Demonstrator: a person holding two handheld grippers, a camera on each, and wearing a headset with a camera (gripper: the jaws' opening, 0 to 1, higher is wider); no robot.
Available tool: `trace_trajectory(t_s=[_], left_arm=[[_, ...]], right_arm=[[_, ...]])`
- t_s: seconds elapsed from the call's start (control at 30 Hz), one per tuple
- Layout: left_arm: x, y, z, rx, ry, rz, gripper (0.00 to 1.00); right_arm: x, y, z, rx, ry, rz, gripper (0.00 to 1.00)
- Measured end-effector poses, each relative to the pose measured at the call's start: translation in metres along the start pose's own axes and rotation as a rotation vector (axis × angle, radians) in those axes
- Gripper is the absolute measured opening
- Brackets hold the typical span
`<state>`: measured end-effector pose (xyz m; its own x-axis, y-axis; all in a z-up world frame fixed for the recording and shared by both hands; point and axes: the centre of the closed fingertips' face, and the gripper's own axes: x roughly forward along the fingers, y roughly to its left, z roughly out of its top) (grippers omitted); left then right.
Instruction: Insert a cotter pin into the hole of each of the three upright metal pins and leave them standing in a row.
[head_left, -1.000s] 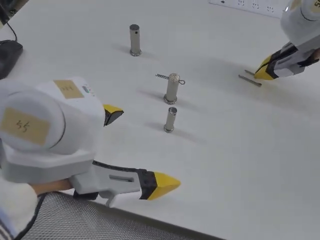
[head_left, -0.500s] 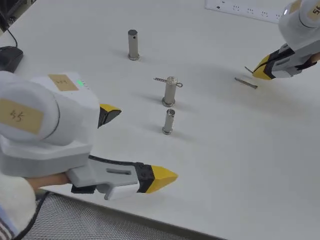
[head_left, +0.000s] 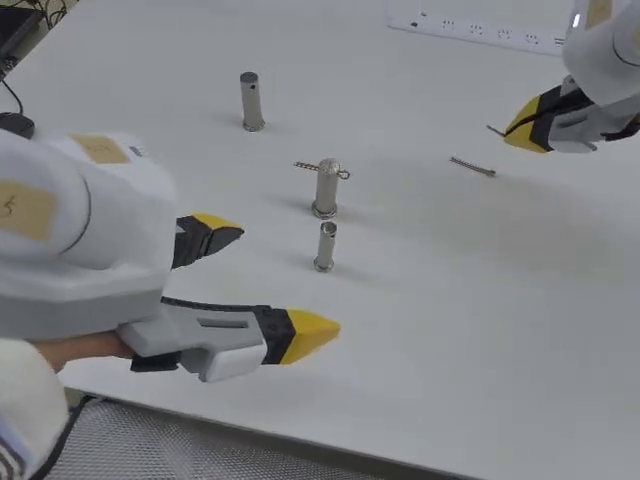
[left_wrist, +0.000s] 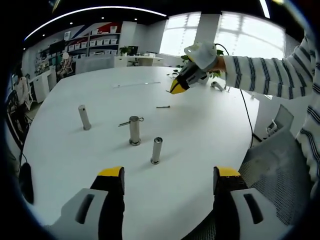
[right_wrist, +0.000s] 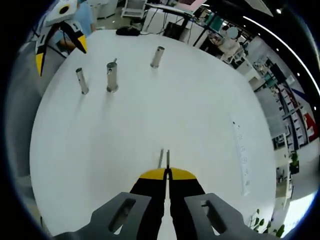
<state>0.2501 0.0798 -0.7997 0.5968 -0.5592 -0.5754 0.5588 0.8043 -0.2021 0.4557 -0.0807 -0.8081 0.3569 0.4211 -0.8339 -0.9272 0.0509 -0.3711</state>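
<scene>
Cotter pin (right_wrist: 167, 159) has lifted off table (head_left: 450, 300), pinched by right gripper (head_left: 512, 130); left gripper (head_left: 282, 282) gapes wide

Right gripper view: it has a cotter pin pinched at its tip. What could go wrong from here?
1. The thin metal cotter pin sticks out of the very tip of the shut right gripper; it may twist or slip on contact.
2. The short upright metal pin stands free, with the open left gripper apart from it; a push could topple it into the taller fitted metal pin nearby.
</scene>
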Motion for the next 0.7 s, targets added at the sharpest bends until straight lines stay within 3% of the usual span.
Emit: trace_trajectory(t_s=[0.13, 0.33, 0.53, 0.7], left_arm=[[-0.001, 0.002, 0.006, -0.008, -0.011, -0.004, 0.7], [0.0, 0.006, 0.02, -0.087, -0.04, -0.014, 0.6], [0.001, 0.007, 0.034, -0.063, -0.059, -0.026, 0.6], [0.005, 0.003, 0.043, -0.103, -0.067, -0.054, 0.51]], right_arm=[[-0.015, 0.012, 0.019, -0.017, -0.036, -0.025, 0.02], [-0.032, 0.031, 0.046, -0.043, -0.09, -0.038, 0.02], [-0.051, 0.051, 0.077, -0.042, -0.153, -0.038, 0.02], [-0.066, 0.064, 0.097, -0.06, -0.197, -0.053, 0.02]])
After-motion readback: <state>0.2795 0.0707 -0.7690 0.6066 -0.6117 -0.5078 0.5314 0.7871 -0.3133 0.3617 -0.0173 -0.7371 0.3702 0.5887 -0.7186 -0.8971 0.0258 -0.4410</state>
